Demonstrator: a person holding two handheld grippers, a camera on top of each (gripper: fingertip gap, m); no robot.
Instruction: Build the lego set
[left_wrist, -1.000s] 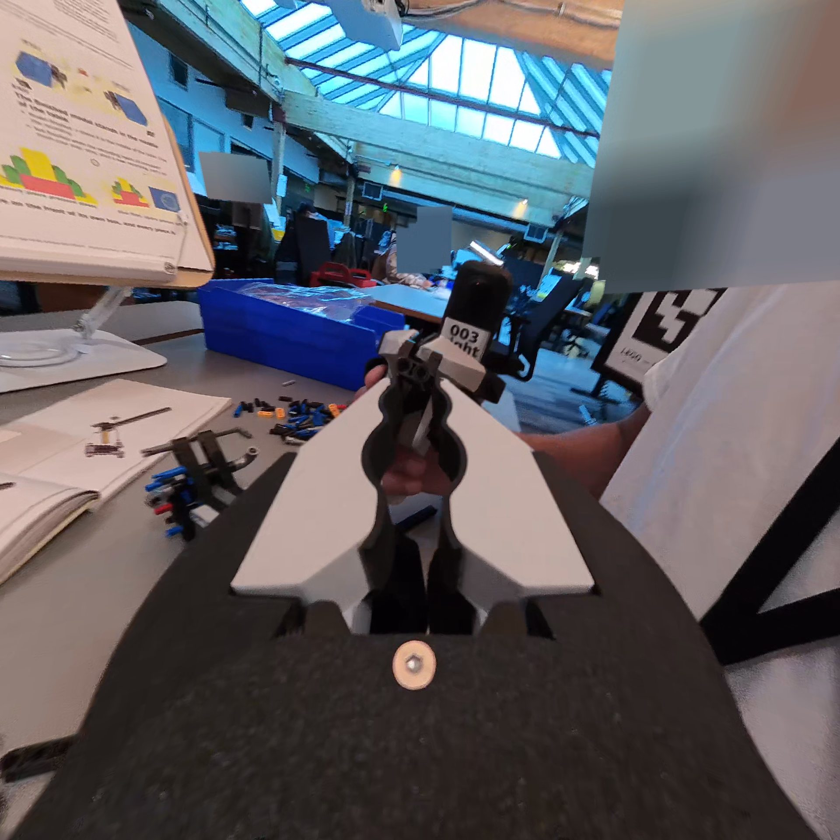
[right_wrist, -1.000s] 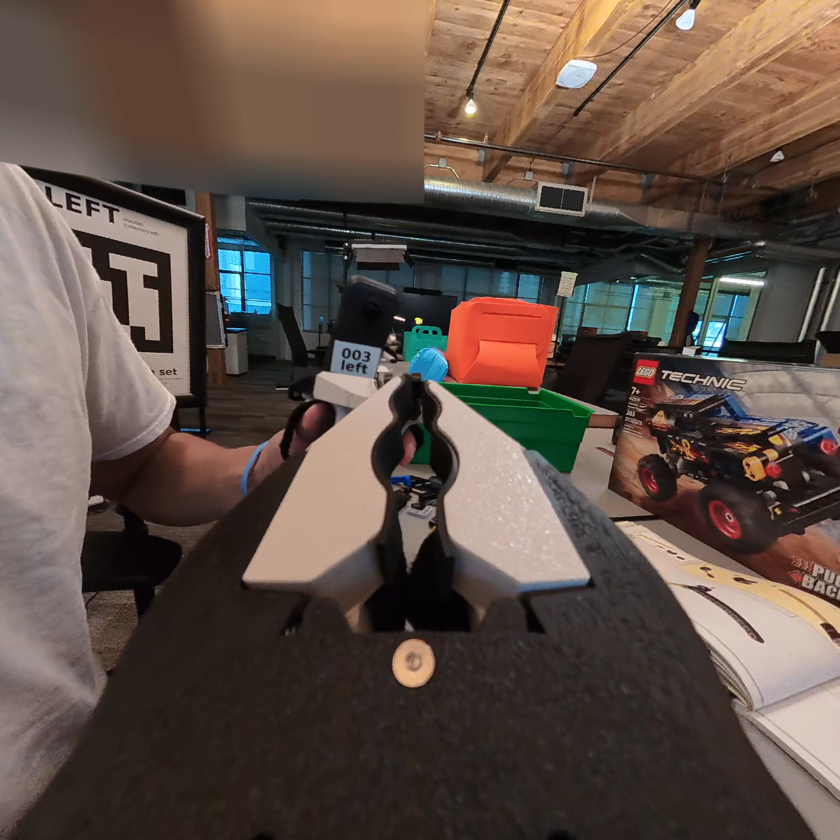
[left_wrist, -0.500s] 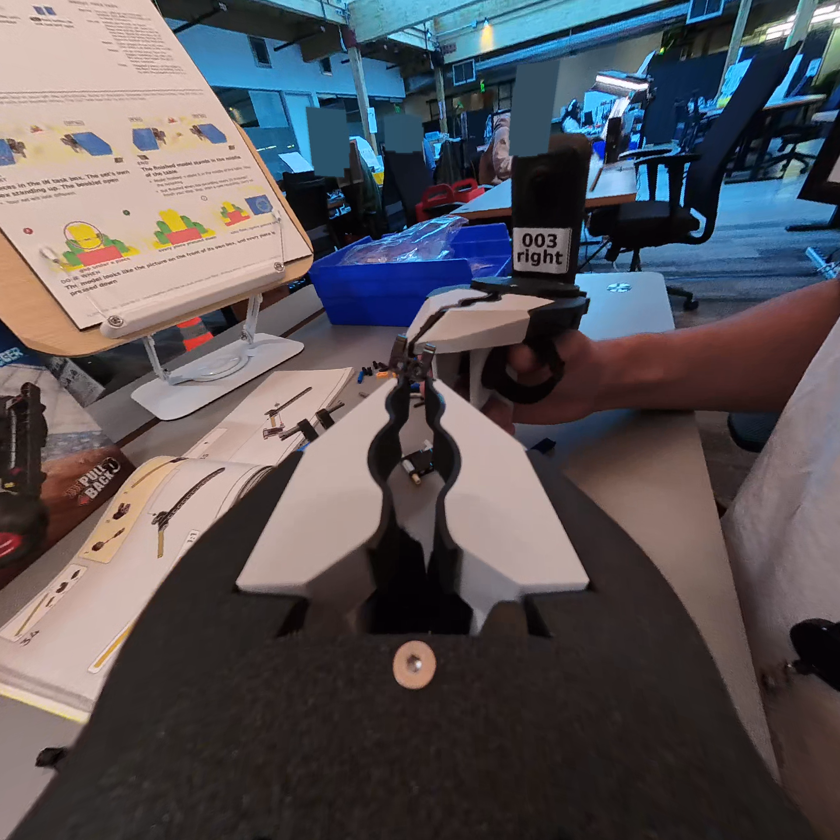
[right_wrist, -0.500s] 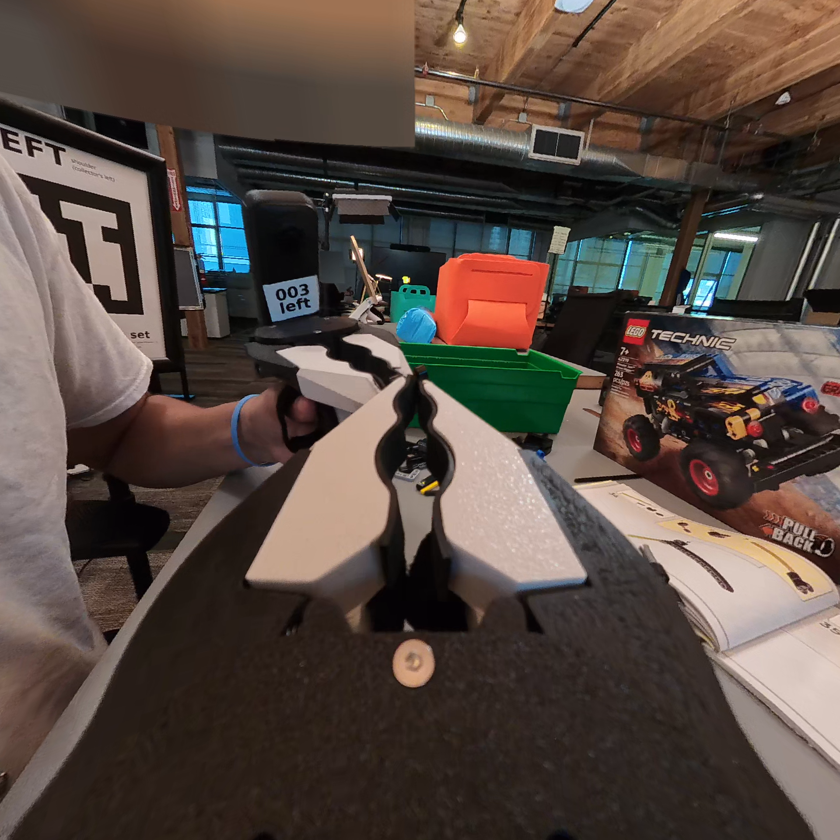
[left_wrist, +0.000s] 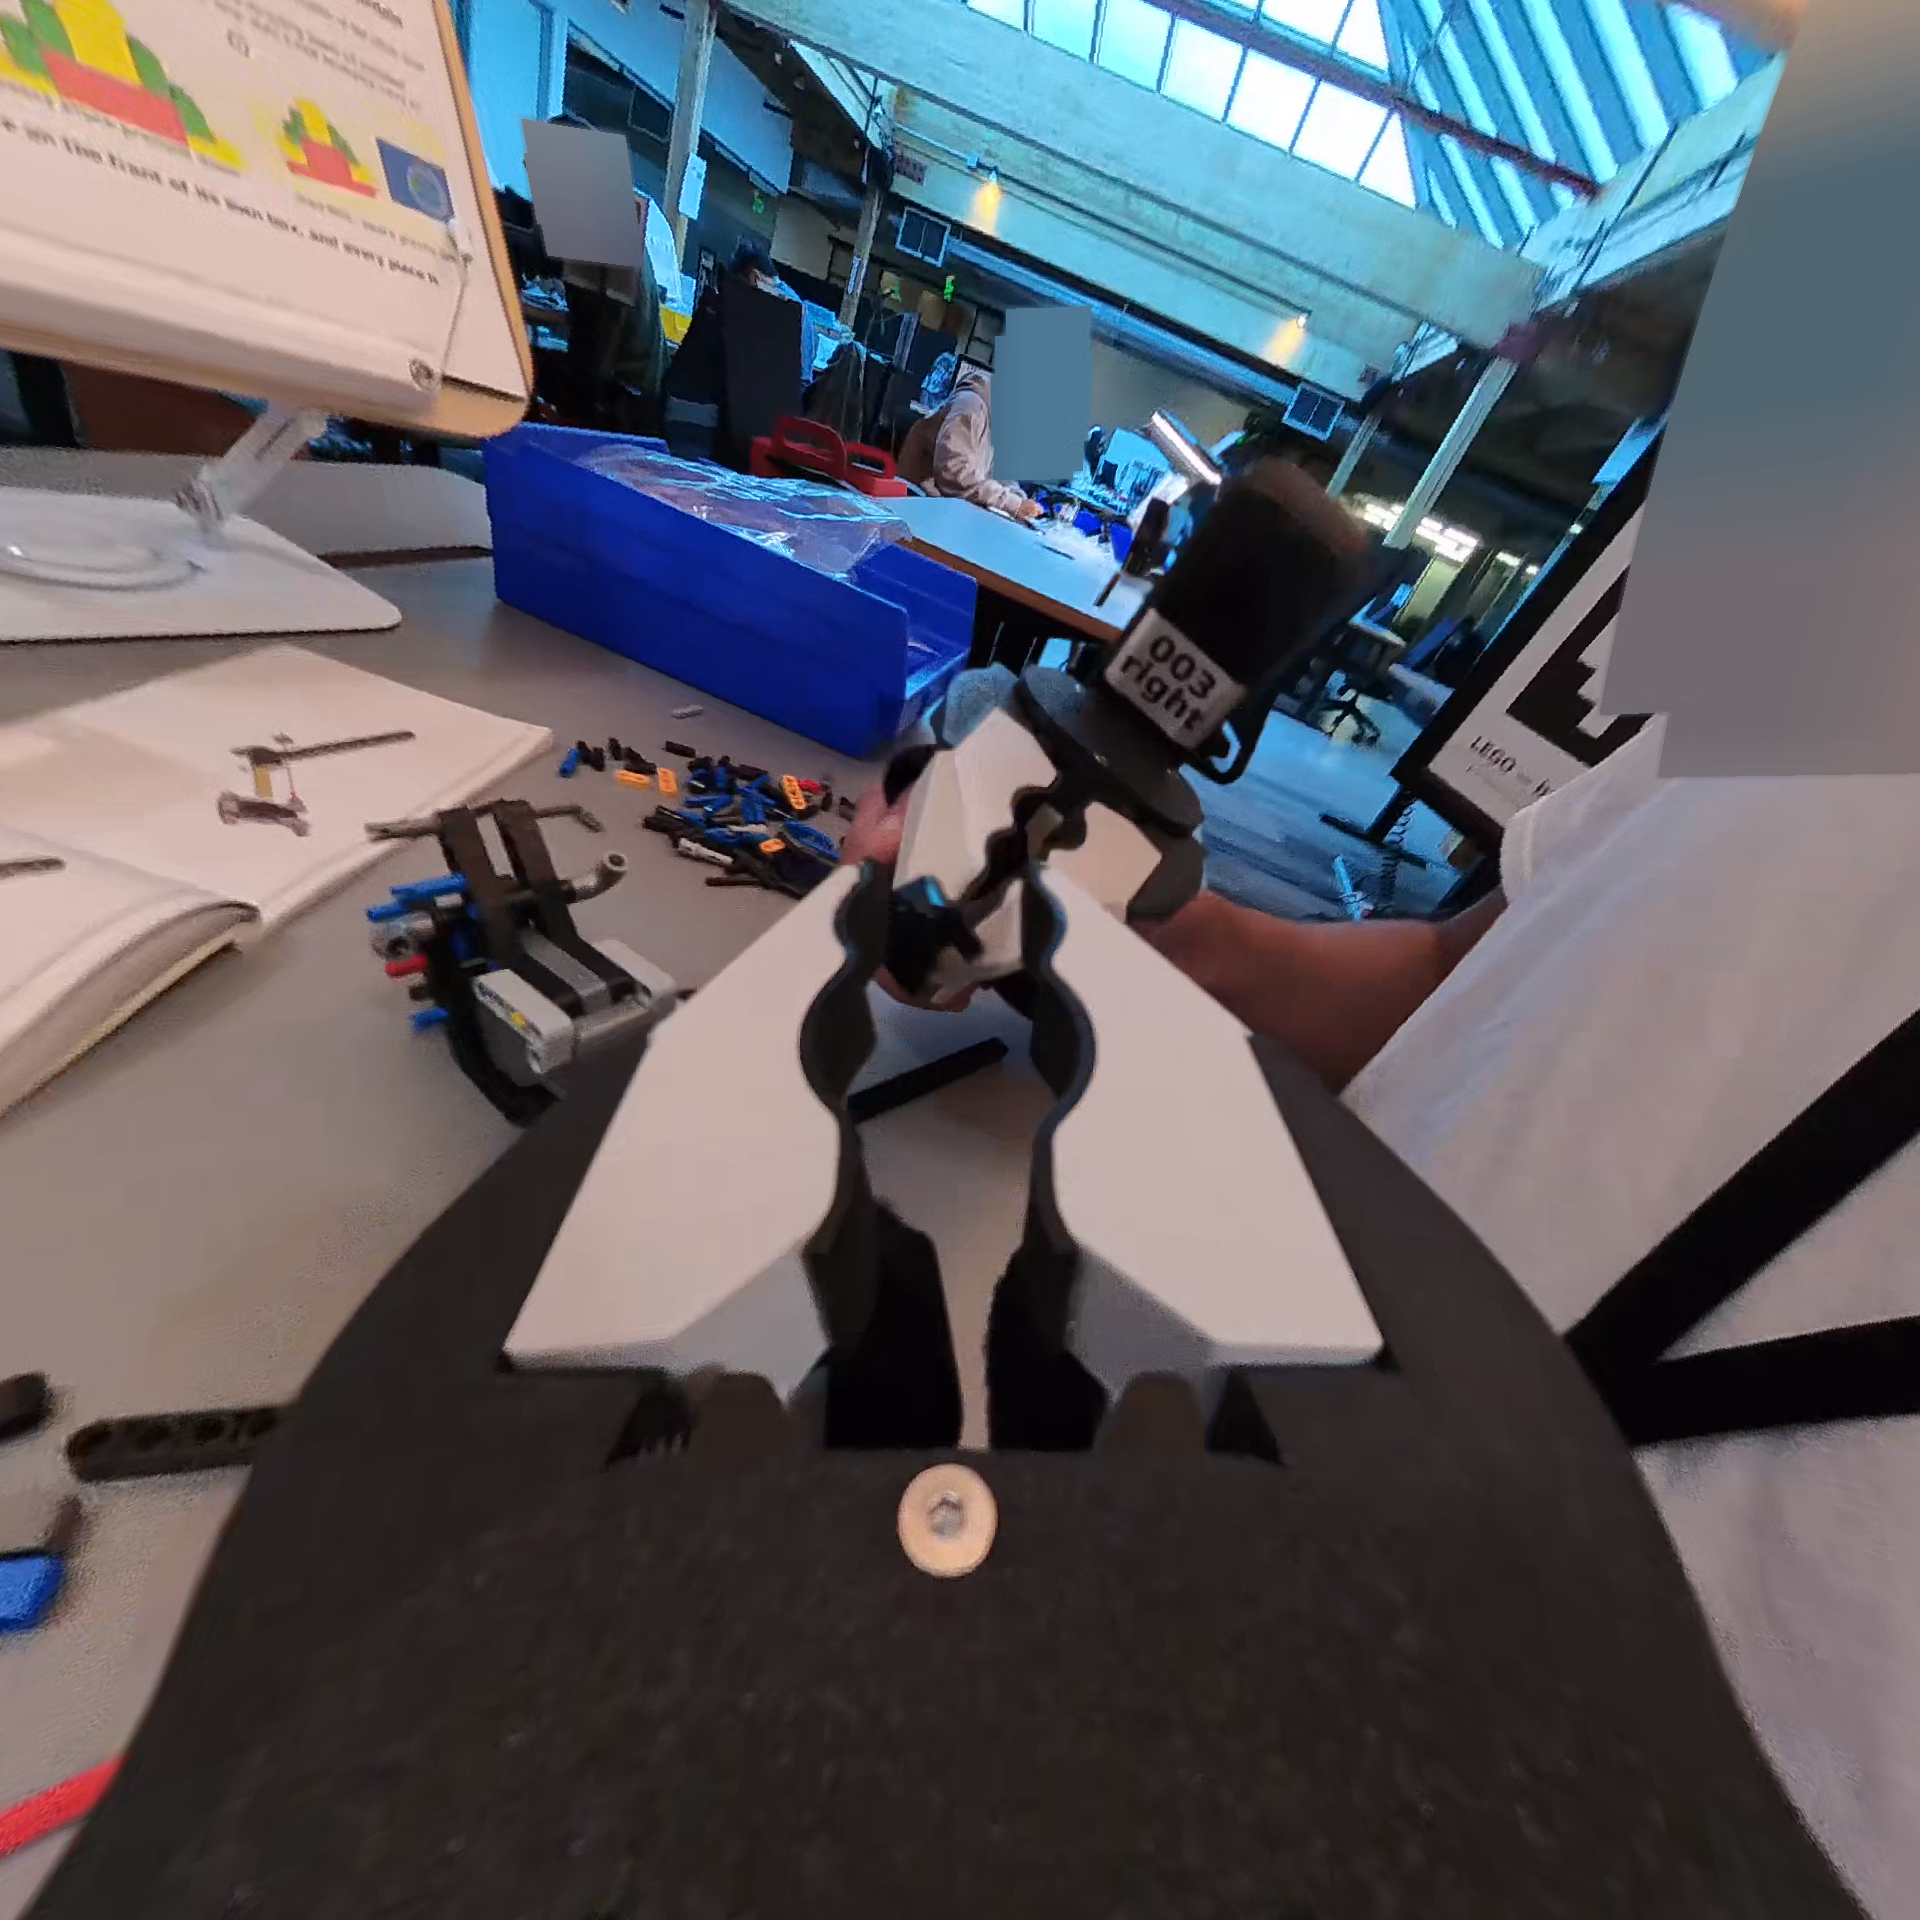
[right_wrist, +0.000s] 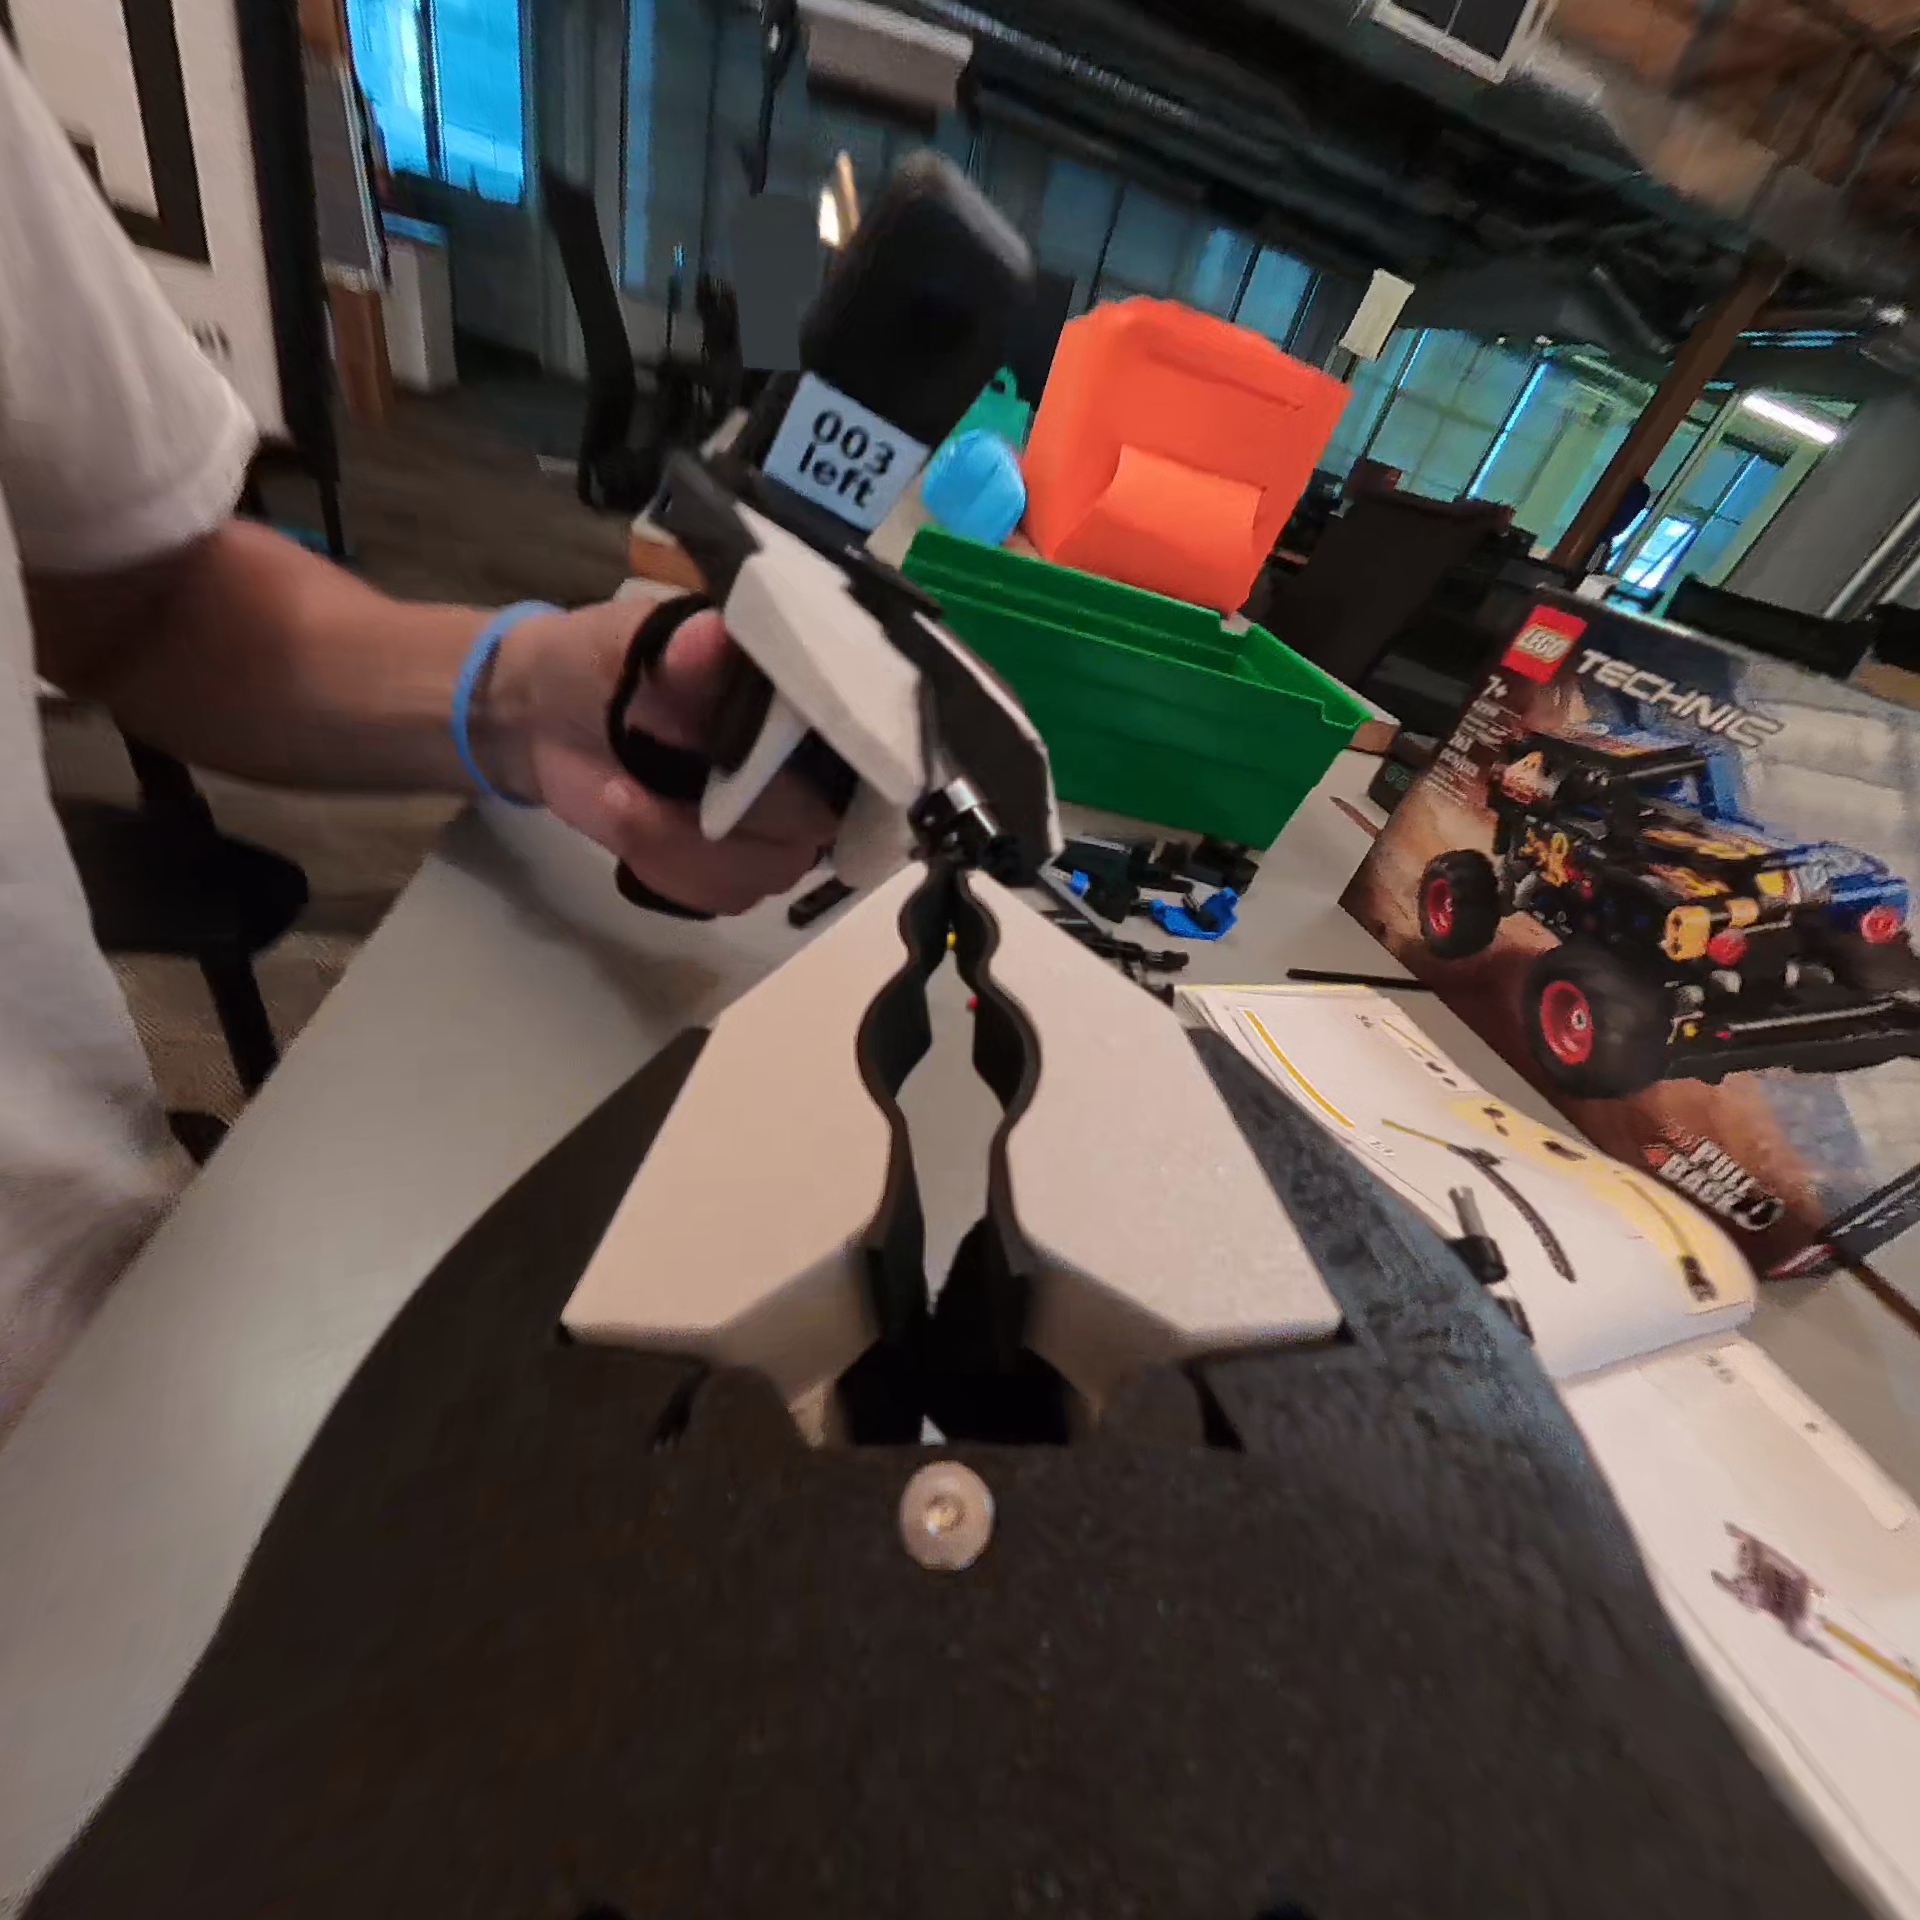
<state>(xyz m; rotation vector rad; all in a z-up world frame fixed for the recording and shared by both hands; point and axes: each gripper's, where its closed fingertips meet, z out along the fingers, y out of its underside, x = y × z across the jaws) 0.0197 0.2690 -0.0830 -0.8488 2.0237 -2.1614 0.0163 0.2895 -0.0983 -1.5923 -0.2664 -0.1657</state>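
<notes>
Two tools meet tip to tip above my counter. My left tool stands fairly wide around a small black piece; my right tool, nearly closed, pinches it. At centre left of the left wrist view, the half-built chassis lies well apart.

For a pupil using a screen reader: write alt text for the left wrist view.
The left gripper, jaws apart, reaches toward a small black piece at the tip of the right gripper, held in a hand. On the grey table behind sit a part-built model, scattered small pieces, an open booklet and a blue bin.
</notes>
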